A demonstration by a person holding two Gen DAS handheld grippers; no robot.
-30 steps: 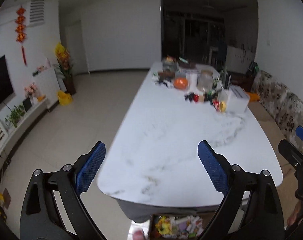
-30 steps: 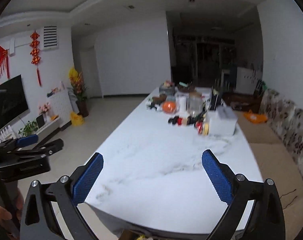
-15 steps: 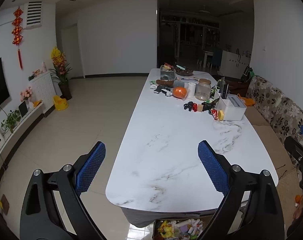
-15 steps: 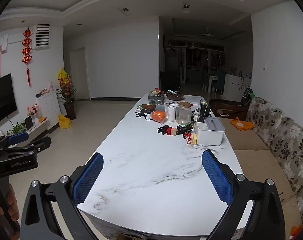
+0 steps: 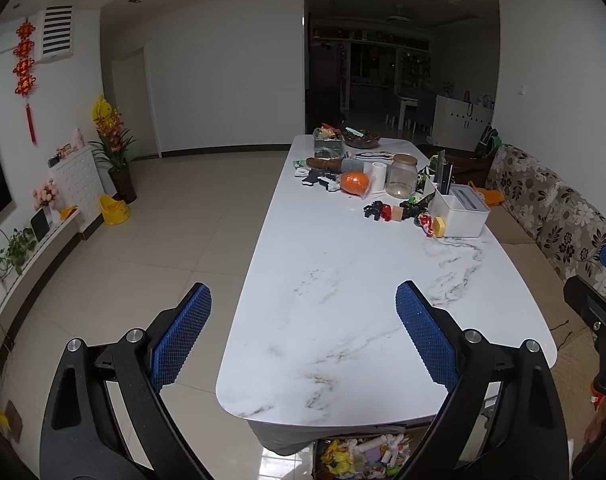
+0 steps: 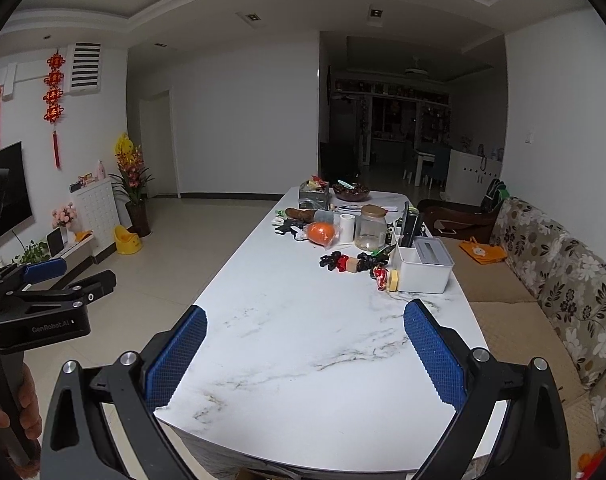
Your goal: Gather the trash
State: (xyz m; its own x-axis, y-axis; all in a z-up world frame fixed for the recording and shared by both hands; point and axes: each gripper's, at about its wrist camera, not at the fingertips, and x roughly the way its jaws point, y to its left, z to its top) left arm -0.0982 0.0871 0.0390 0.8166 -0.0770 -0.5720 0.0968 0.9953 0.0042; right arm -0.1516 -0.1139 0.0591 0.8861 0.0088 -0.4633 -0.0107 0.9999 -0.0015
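Note:
A long white marble table [image 5: 343, 300] [image 6: 303, 340] stretches away from me. Clutter lies on its far half: an orange ball in a clear wrapper [image 5: 355, 183] [image 6: 322, 233], small black and red toys [image 5: 379, 211] [image 6: 337, 261], a red and yellow wrapper [image 5: 431, 224] [image 6: 385, 278], a glass jar [image 5: 401, 176] and a white box [image 5: 461, 210] [image 6: 423, 266]. My left gripper [image 5: 303, 336] is open and empty above the table's near end. My right gripper [image 6: 305, 354] is open and empty there too.
A box of toys and flowers [image 5: 363, 454] sits under the near table end. A floral sofa [image 6: 563, 280] runs along the right. A TV shelf [image 5: 35, 236], flower vase [image 5: 119, 160] and yellow potty [image 5: 113, 210] stand on the left across the tiled floor.
Both grippers have risen and pulled back from the table, so more of the room and ceiling shows. Both stay open and empty.

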